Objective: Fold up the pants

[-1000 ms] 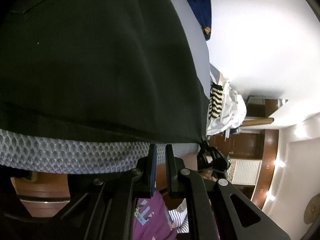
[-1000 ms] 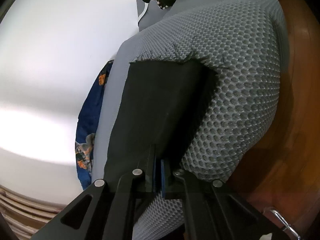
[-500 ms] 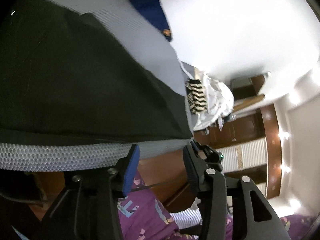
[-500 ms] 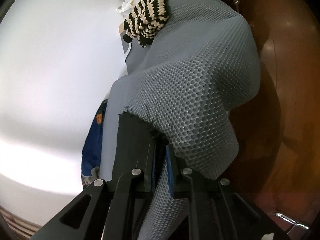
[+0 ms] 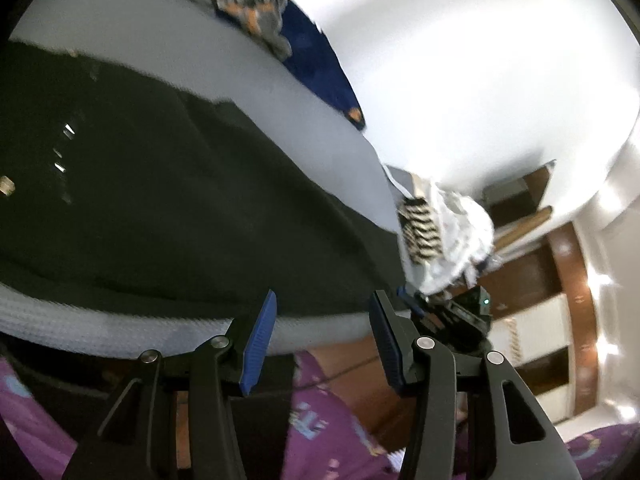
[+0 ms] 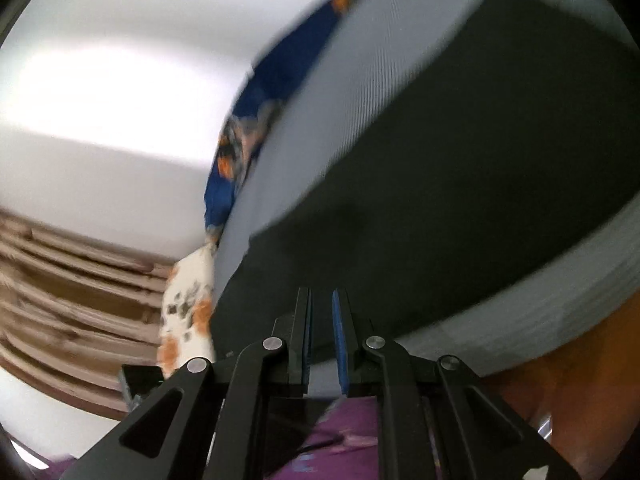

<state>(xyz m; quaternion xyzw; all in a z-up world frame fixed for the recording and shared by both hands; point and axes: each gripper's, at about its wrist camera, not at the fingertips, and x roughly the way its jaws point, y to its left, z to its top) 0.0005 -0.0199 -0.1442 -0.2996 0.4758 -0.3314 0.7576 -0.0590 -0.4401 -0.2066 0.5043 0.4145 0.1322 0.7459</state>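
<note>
The dark pants [image 5: 168, 208] lie flat on the grey mattress [image 5: 304, 120]; they also show in the right wrist view [image 6: 460, 184]. My left gripper [image 5: 322, 322] is open and empty, held just off the mattress's near edge below the pants' hem. My right gripper [image 6: 321, 316] is slightly open with a narrow gap between its blue pads and nothing between them, pulled back from the pants' edge. The other gripper [image 5: 456, 316] shows at the right in the left wrist view.
A blue patterned cloth [image 5: 304, 40] lies along the wall side of the mattress, also in the right wrist view [image 6: 256, 128]. A striped knit and white clothes pile [image 5: 436, 236] sits at the mattress end. Wooden furniture [image 5: 560, 280] stands beyond. My purple clothing [image 5: 328, 432] is below.
Both grippers have let go of the pants and drawn back from the mattress edge. The left opened wide; the right opened a little and swung to face along the pants.
</note>
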